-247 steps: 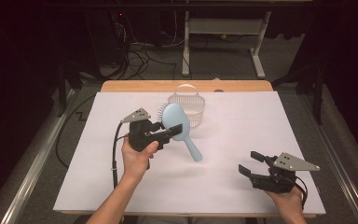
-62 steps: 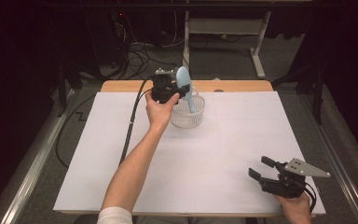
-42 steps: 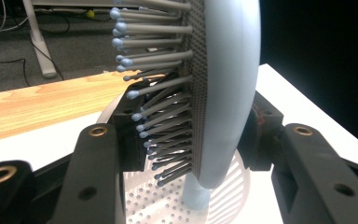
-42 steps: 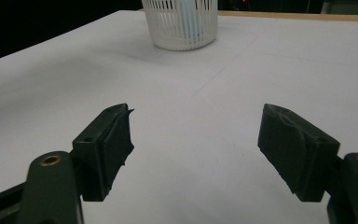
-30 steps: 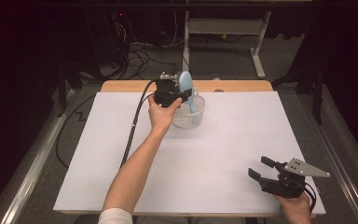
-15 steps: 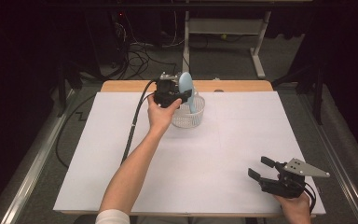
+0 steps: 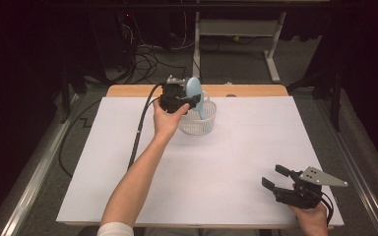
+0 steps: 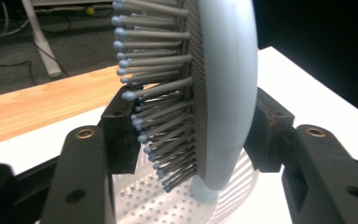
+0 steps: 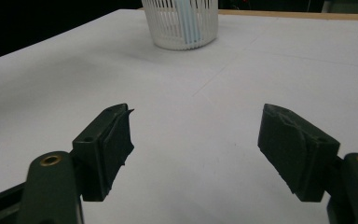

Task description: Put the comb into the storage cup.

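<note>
The left tongs [image 8: 191,135], just now opening, stand slack around the light blue hairbrush [image 8: 223,93], its handle down inside the white basket [image 7: 197,118]. It looks light and rigid, with a smooth, slippery back and springy bristles; the handle or head edges grip best. Well nearer than the basket, the right tongs [image 9: 196,149] gape, holding nothing, over the surface [image 7: 226,162].

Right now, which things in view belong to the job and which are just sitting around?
In the job:
- light blue hairbrush, handle down in the basket
- white slotted basket
- left hand-held gripper, jaws just opening around the brush head

Sitting around:
- right hand-held gripper, open, empty
- white table cover
</note>
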Tool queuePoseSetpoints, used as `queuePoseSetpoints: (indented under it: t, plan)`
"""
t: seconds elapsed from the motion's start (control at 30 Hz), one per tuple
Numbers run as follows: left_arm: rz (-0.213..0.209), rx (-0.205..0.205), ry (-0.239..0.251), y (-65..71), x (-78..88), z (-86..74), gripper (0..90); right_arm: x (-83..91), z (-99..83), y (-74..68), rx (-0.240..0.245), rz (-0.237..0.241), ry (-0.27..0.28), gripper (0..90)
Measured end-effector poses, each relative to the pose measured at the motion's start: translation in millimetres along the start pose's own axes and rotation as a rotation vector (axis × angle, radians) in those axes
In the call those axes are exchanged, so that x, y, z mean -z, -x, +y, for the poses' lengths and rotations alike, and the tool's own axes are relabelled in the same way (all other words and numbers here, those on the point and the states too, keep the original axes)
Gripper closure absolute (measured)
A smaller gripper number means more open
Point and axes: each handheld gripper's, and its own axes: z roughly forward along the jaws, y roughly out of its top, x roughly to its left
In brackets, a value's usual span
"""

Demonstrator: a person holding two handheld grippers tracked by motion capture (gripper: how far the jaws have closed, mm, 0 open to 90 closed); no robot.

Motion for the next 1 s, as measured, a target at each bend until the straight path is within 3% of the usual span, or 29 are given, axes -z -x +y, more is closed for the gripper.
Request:
queuePoseSetpoints:
  t: [0.53, 0.83, 1.0]
  plan:
    - [0.055, -0.024, -0.047, -9.0, 10.0, 0.5, 37.2, -0.5, 0.1, 0.0, 0.002, 0.001, -0.001, 26.5]
    - [0.087, -0.020, -0.057, -13.9, 12.5, -1.1, 34.2, -1.5, 0.0, -0.5, 0.003, 0.003, -0.004, 26.5]
    - [0.104, 0.008, -0.049, -21.1, 14.1, -7.1, 32.7, -1.6, 0.0, -0.6, 0.003, 0.002, -0.005, 26.5]
